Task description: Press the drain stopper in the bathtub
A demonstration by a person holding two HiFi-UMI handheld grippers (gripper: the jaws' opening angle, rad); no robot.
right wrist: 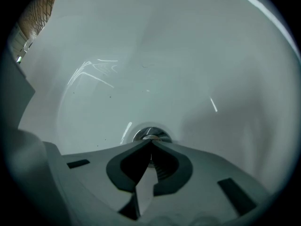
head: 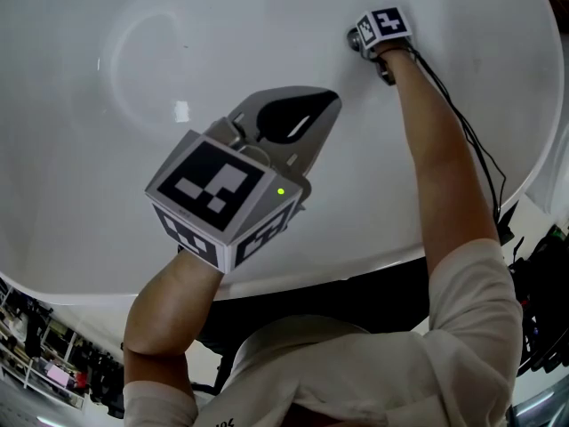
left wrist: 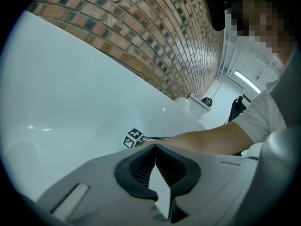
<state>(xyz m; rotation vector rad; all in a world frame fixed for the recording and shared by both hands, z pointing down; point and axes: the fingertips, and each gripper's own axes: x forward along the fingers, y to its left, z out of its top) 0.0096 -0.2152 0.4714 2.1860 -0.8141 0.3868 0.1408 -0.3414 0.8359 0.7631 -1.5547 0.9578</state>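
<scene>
In the right gripper view the chrome drain stopper [right wrist: 151, 133] sits in the floor of the white bathtub [right wrist: 155, 55]. My right gripper [right wrist: 151, 141] is shut, and its joined tips rest right at the stopper's near edge. The head view shows that gripper [head: 358, 40] far down in the tub at the end of an outstretched arm, with its marker cube [head: 384, 23] on top; the stopper is hidden beneath it. My left gripper [head: 332, 100] hovers shut and empty over the tub's near side, apart from the stopper. From its own view, the left gripper [left wrist: 155, 145] points toward the right gripper's marker cube [left wrist: 133, 138].
The tub's white rim [head: 293, 278] curves across the front, with the person's body just behind it. A brick wall [left wrist: 141, 27] rises beyond the tub. Cables [head: 471, 140] trail along the right arm. A cluttered floor [head: 44, 354] shows at the lower left.
</scene>
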